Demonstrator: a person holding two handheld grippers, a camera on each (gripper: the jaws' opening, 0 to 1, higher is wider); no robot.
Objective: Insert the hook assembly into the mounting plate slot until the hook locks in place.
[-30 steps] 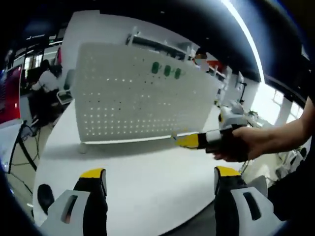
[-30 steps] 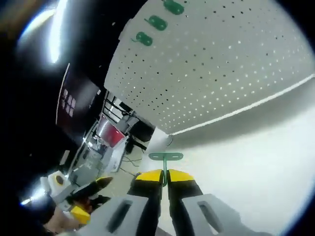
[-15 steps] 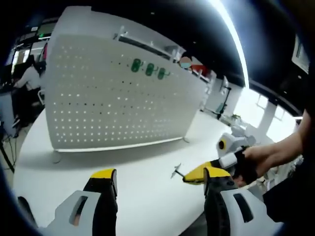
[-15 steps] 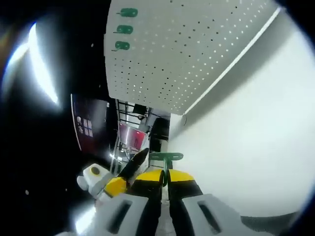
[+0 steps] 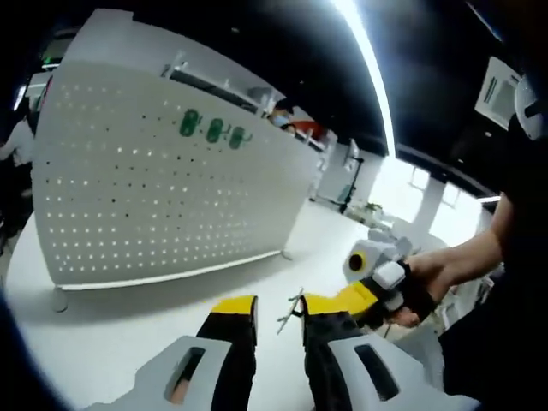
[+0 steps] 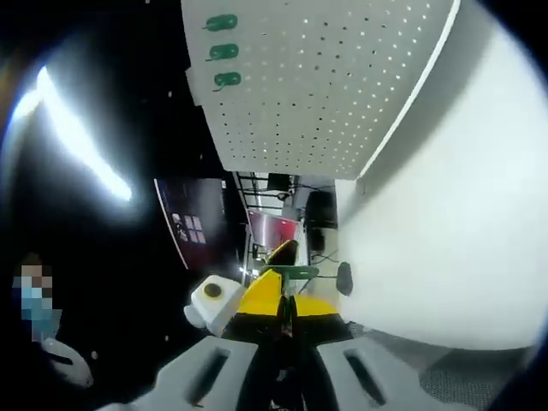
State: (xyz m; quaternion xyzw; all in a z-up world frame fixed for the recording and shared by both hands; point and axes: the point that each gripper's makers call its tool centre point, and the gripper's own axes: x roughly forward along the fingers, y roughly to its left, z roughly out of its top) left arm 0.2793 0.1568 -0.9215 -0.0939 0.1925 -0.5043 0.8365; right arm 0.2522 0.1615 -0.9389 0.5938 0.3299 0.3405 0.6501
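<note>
— Starting at the left of the left gripper view, what is seen?

— A white perforated mounting plate (image 5: pixel 163 201) is seen standing upright on the white table (image 5: pixel 103 342), with three green hooks (image 5: pixel 211 130) already fixed near its top edge. Lower down, the left gripper (image 5: pixel 280 310) is shown with its yellow-tipped jaws parted by a narrow gap, nothing between them. Just right of that gap, the right gripper (image 5: pixel 321 304) is carried in a gloved hand (image 5: pixel 411 287), and a thin hook assembly (image 5: pixel 291 308) is seen jutting from its tip, apart from the plate.

— And what is added by the right gripper view?

— There the jaws are seen pressed together on the green hook assembly (image 6: pixel 291 274), whose flat crossbar is shown plainly. The plate (image 6: pixel 342 77) and its hooks (image 6: pixel 222 50) are seen rolled sideways, well apart from the held piece.
</note>
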